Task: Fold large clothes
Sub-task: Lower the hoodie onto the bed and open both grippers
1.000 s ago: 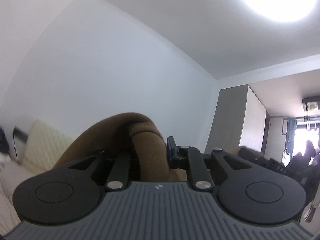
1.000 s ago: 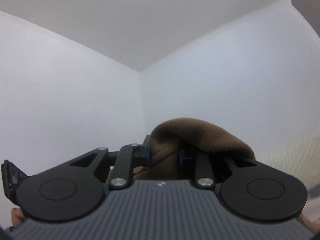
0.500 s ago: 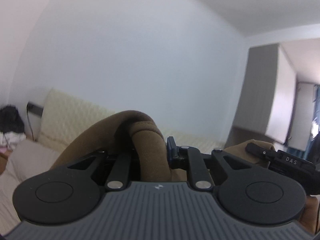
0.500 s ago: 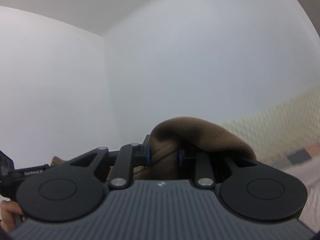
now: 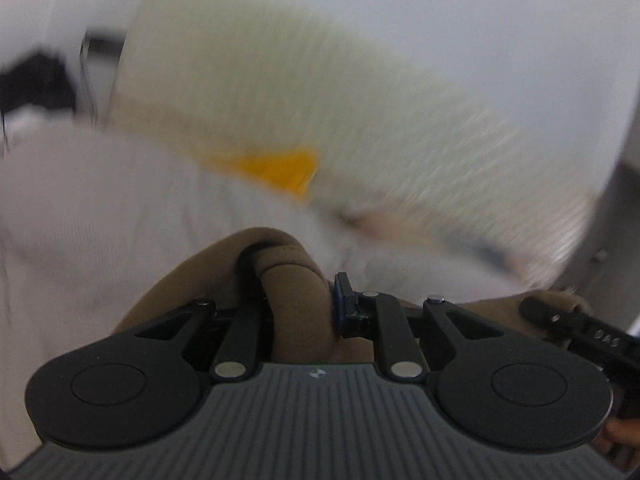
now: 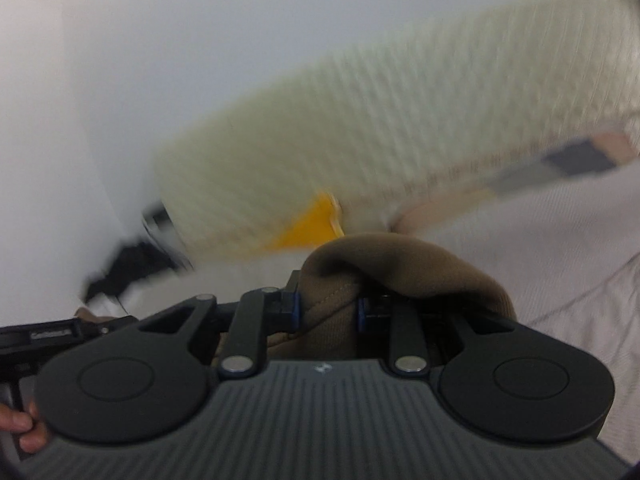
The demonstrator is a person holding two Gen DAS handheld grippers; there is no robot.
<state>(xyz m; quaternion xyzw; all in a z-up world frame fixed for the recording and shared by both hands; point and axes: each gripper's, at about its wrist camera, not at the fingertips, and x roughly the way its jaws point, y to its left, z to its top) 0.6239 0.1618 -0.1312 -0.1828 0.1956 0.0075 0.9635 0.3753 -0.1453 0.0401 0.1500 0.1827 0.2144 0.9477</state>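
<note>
A brown knitted garment (image 5: 296,292) bulges up between the jaws of my left gripper (image 5: 298,308), which is shut on a thick fold of it. In the right wrist view the same brown garment (image 6: 400,268) drapes over my right gripper (image 6: 328,312), also shut on a stitched edge of the cloth. Each gripper shows in the other's view: the right one (image 5: 576,328) at the right edge, the left one (image 6: 60,336) at the left edge, with brown cloth running between them. Both views are blurred by motion.
A bed with a pale sheet (image 5: 100,220) lies below and ahead. A cream quilted headboard (image 5: 300,92) stands against the white wall, with a yellow object (image 5: 280,168) at its base. Dark things (image 5: 36,84) sit on a bedside spot at the left. A hand (image 6: 20,432) grips the handle.
Both views have swung down from ceiling and wall to the headboard and bed. The grippers have dropped quickly with the brown garment still clamped in them.
</note>
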